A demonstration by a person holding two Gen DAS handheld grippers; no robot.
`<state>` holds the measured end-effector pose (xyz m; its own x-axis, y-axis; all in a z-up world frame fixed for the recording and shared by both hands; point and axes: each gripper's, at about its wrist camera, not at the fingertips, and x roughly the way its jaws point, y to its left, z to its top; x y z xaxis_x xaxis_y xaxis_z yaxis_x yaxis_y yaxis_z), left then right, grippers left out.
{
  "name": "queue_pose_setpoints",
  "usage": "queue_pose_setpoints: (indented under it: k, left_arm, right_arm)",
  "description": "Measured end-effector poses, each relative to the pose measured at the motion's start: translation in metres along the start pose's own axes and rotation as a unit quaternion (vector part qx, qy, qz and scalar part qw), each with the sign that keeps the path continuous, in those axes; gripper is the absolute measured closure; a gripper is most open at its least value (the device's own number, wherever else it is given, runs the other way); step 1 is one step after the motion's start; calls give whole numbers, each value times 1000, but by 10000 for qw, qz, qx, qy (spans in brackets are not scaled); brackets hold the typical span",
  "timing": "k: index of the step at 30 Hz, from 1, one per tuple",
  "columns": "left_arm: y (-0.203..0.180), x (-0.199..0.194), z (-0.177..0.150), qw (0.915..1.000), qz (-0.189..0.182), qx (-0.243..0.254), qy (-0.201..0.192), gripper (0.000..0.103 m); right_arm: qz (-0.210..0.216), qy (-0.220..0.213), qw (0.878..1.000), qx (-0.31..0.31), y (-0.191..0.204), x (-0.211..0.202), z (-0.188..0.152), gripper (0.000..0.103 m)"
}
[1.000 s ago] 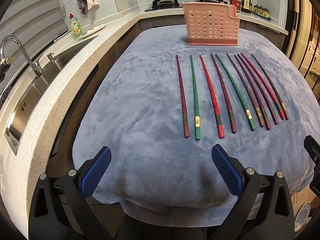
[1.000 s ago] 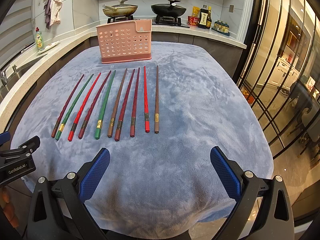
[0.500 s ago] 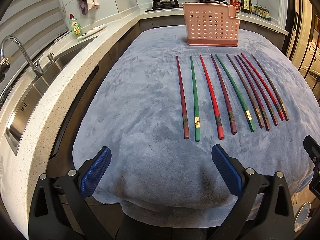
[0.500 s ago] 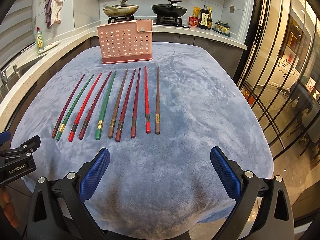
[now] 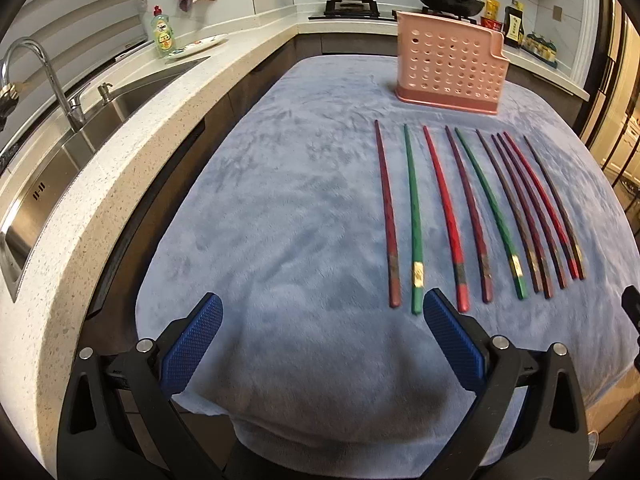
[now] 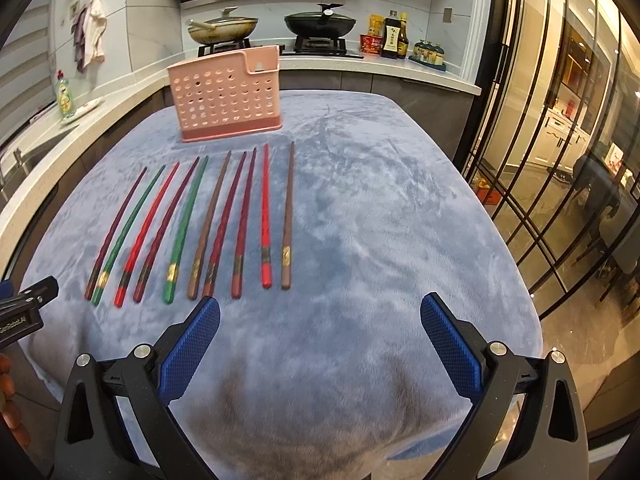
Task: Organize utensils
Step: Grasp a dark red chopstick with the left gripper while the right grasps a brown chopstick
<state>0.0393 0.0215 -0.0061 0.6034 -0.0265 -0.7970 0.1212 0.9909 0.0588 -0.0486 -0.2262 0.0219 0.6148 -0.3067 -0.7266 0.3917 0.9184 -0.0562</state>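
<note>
Both tools held wide apart and empty above the near edge of the cloth-covered worktop [image 5: 280, 200], ten chopsticks lying ahead.

The chopsticks [image 6: 192, 224] lie side by side in one row, long axes running away from the tools, thick banded ends nearest and thin tips toward the pink basket [image 6: 226, 100], which stands upright beyond them, apart from the tips. The left tool [image 5: 320, 320] is level and aimed forward, its blue pads spread with nothing between them; the row sits ahead and to its right, and the green chopstick [image 5: 414, 220] ends just beside its right pad. The right tool [image 6: 320, 320] is likewise level and spread, holding nothing; the row is ahead and to its left, the brown chopstick [image 6: 287, 216] being the nearest to its centre line.
</note>
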Motion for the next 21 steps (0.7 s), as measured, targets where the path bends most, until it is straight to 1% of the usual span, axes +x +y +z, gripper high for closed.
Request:
queue_pose_setpoints:
  k: [7,12,13,15,17,21]
  left_arm:
    - [-1,28,11,9999,-97,-24,60,7]
    - [-5,45,15,9999,-70,38,96,7]
    - [-6,48,15,9999,-79,51,106,7]
    - [-7,53,15,9998,-60,84,147,9]
    - [-8,57,15,9997,-78,96,191,10]
    - [-9,64,13,9994,-120,124,284,14]
  right_arm:
    - [3,-25,9999,117,-5,26,16,7]
    - [26,-16,9998,213,-6,45,27,8]
    - [28,-14,9998,216,-6,46,28,10]
    - [51,30,9997,247,-6,54,32,18]
    - [81,86,9996,269,-6,62,34,22]
    - [192,187,9993,256,-1,73,34,35]
